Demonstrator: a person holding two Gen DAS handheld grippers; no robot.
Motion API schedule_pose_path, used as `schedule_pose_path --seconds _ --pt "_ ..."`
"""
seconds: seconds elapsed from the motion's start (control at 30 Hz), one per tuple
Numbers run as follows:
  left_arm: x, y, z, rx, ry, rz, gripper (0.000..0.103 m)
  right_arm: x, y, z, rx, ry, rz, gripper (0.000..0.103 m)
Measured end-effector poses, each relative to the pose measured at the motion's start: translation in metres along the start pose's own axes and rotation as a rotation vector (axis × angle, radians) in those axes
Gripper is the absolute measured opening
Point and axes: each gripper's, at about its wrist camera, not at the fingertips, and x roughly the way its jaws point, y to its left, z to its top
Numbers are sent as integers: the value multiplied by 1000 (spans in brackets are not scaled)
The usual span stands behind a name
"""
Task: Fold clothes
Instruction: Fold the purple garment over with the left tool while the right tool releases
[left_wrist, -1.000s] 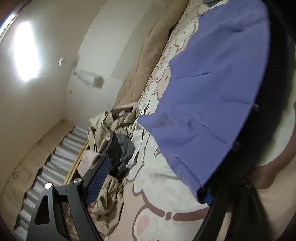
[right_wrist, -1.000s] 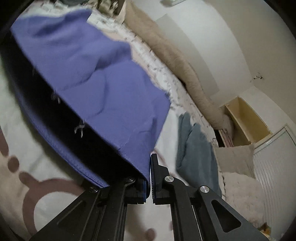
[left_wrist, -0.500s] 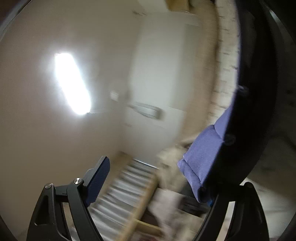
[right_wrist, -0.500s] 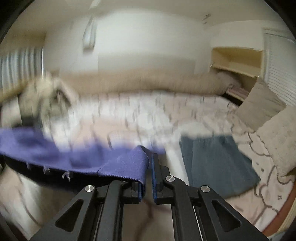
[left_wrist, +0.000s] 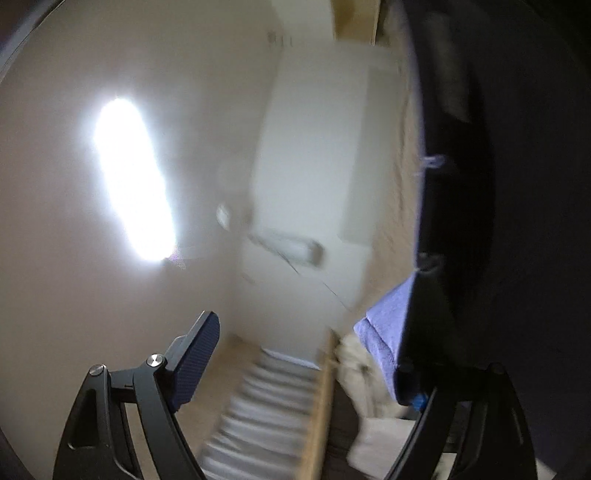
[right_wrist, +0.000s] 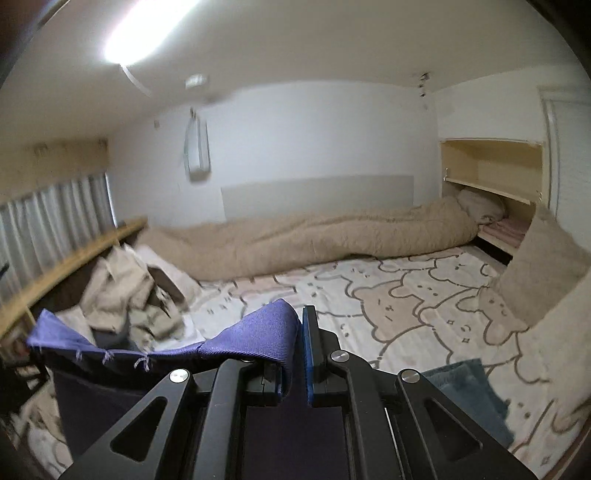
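A purple garment (right_wrist: 255, 332) hangs lifted above the bed. My right gripper (right_wrist: 299, 354) is shut on its edge, and the cloth stretches left from the fingers to a far corner (right_wrist: 44, 332). In the left wrist view the same purple garment (left_wrist: 388, 325) drapes over the right finger and darkens the right side. My left gripper (left_wrist: 306, 362) has its jaws wide apart; the left pad (left_wrist: 195, 354) is bare. It points up at the wall and ceiling.
The bed sheet (right_wrist: 406, 295) has a bear print. A pile of beige clothes (right_wrist: 125, 295) lies at the bed's left end. A folded teal garment (right_wrist: 465, 391) lies at the right. A tan duvet (right_wrist: 314, 236) lies along the wall. Pillows (right_wrist: 535, 280) stand at the right.
Both grippers have risen, lifting the purple garment off the bed. The left view swung from the bed up to the wall and ceiling light. The right view now looks level across the bed.
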Motion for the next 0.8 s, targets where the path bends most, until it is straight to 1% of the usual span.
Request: schedule_pose_path --seconds 0.07,0.1,0.13,0.17,0.2,0.23,0.27,0.3,0.33,0.37,0.4,0.5,0.57,0.6,0.7,0.73,0.8 --pt "40 -4 5 -13 71 16 86 28 11 6 -39 31 -29 5" --pt "54 -6 8 1 87 48 87 37 12 4 -44 35 -35 8" --pt "67 -6 13 16 97 89 87 45 13 11 -39 28 -45 13" --pt "80 -1 17 20 107 130 87 52 14 18 -33 20 -54 15" --pt "90 7 21 3 115 153 87 53 13 21 -24 5 -56 15" --pt "97 16 24 -18 122 152 86 53 13 25 -17 -20 -60 16" --pt "100 20 25 -27 131 131 86 52 12 29 -9 -44 -63 17" --pt "103 23 25 -31 139 108 86 54 11 25 -5 -53 -66 17" --pt "90 1 19 23 138 59 86 56 10 20 -1 -59 -68 18" --pt "78 -21 13 76 138 10 86 59 9 12 0 -48 -66 18" --pt "66 -43 7 129 137 -39 86 66 7 -3 7 -19 -59 18" --pt "30 -109 -11 289 134 -186 87 95 -10 -77 85 129 -24 18" --pt "5 -154 -24 393 132 -286 87 115 -24 -148 129 257 -32 18" --pt "-13 -185 -34 428 134 -357 87 123 -31 -183 145 315 -39 18" --pt "-70 -257 -56 503 130 -548 87 137 -49 -289 186 506 -66 18" --pt "-87 -273 -62 519 121 -582 87 138 -54 -320 195 558 -75 18" --pt "-112 -295 -71 548 105 -617 87 128 -60 -353 211 572 -77 18"
